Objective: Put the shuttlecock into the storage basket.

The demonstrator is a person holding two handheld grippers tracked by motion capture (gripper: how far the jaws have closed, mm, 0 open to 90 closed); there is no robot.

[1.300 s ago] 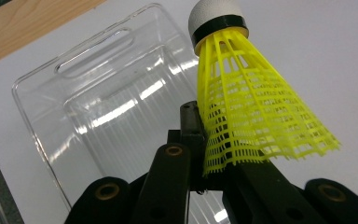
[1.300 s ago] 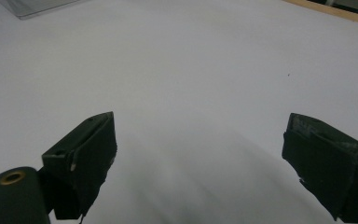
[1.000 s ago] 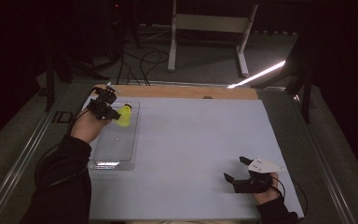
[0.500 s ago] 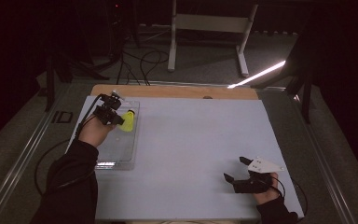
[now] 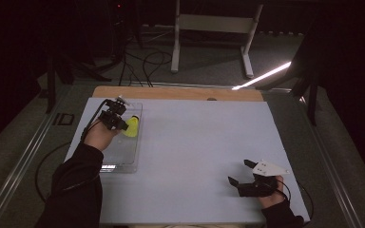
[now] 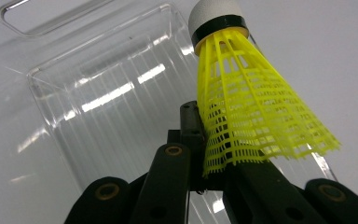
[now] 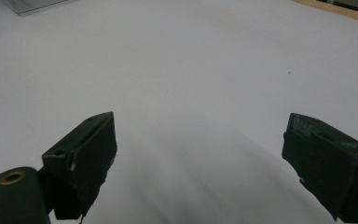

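Resting near the person on the right side, the right claw [image 5: 244, 176] sits low on the white surface [image 5: 209, 142]. Its jaws stand wide apart and nothing is between them.

Farther away on the left, the left claw [image 5: 121, 124] is closed tight on a yellow shuttlecock [image 5: 132, 127]. It pinches the wide rim of the plastic net skirt, and the white round tip with its black band points away from the claw. The shuttlecock hangs just over a clear plastic tray [image 5: 123, 156] that lies along the left side of the surface.

This toy looks very light, so I think it takes almost no push to lift. The net skirt looks thin and bendy, so a hard squeeze could crush it. The rim is an easy spot to grab. The round tip looks firmer but smooth, and it may slip.

Past the far edge of the surface, a white stand [image 5: 214, 28] is on the dark floor.
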